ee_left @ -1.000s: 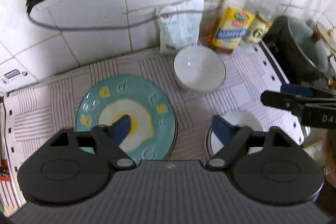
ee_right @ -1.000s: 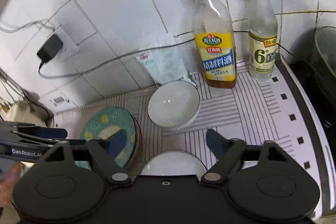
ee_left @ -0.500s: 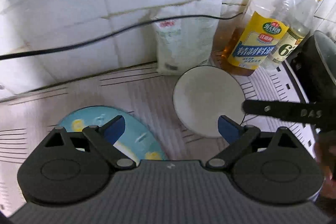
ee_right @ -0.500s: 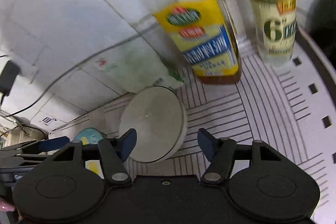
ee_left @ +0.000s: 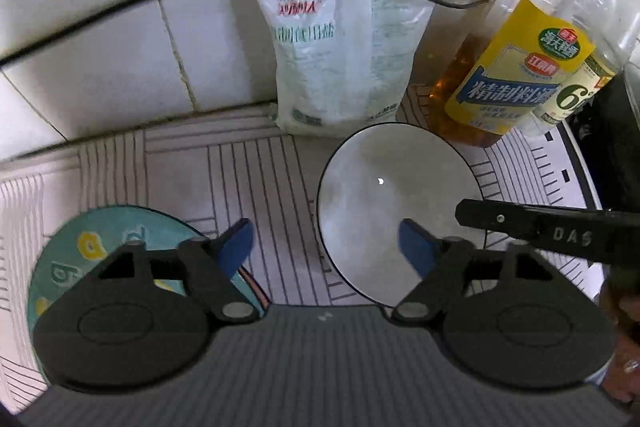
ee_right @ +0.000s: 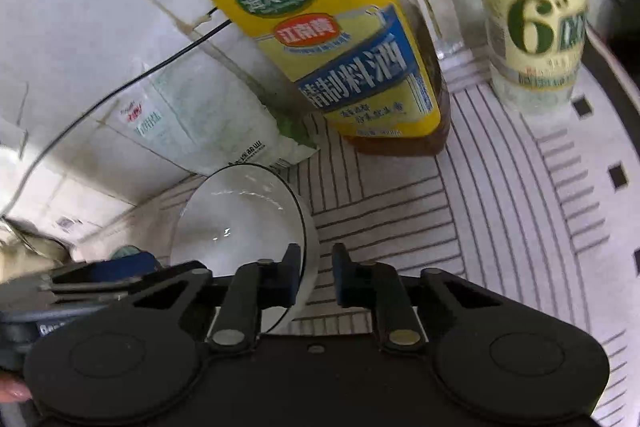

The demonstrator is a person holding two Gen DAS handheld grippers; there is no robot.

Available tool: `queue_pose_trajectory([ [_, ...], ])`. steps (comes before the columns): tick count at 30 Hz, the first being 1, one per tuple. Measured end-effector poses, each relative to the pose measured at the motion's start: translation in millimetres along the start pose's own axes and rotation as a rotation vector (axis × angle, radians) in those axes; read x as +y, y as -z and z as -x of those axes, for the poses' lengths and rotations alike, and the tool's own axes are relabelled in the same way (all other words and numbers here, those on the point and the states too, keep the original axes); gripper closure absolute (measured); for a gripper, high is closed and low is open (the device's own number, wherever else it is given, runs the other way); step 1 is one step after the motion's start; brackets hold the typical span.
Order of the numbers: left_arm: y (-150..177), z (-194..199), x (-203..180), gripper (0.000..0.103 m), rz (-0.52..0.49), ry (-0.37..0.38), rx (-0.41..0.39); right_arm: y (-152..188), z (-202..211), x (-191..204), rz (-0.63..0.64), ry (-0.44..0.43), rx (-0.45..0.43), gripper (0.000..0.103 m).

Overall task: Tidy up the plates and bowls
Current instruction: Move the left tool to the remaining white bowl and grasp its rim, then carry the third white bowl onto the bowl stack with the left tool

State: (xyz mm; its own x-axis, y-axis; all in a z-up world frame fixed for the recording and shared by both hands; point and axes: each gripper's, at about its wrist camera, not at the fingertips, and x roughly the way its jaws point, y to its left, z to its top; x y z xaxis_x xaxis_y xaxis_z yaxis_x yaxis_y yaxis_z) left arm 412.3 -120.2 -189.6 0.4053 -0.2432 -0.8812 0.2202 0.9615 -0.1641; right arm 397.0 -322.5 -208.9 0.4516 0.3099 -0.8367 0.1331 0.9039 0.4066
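White ceramic is the matter here: the bowl (ee_right: pixel 240 227) stands on the striped mat (ee_right: pixel 500 227), and its right rim passes exactly between the jaws of the right gripper (ee_right: pixel 316 267), which are closing on it, one finger inside the bowl and one outside against the wall. Beside it, the left gripper (ee_left: pixel 326 245) has its jaws half wide and closing with only the bowl's left edge between them, and I judge they are not yet pressing. Smaller in view, the teal plate (ee_left: pixel 100 247) lies outside its left finger.
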Motion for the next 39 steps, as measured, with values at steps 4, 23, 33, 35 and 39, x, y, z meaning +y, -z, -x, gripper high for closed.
queue_pose_trajectory([
  [4, 3.8, -8.9, 5.4, 0.068, 0.063, 0.005, 0.048, -1.9, -3.0, -12.1, -0.126, 0.006, 0.009, 0.085],
  [23, 17.4, 42.7, -10.3, 0.087, 0.030, 0.061, 0.000, 10.0, 43.9, -1.0, -0.120, -0.088, -0.021, 0.092],
  [33, 37.1, 93.5, -22.5, 0.087, -0.010, 0.087, 0.022, 37.5, 94.8, 22.6, -0.033, -0.059, -0.005, 0.091],
  [35, 44.1, 101.2, -24.0, 0.087, -0.020, 0.083, 0.030, 45.3, 102.5, 28.1, -0.020, -0.051, -0.007, 0.091],
  [39, 61.0, 112.0, -23.9, 0.087, -0.040, 0.094, 0.048, 60.7, 115.4, 38.2, 0.019, -0.025, -0.029, 0.091],
])
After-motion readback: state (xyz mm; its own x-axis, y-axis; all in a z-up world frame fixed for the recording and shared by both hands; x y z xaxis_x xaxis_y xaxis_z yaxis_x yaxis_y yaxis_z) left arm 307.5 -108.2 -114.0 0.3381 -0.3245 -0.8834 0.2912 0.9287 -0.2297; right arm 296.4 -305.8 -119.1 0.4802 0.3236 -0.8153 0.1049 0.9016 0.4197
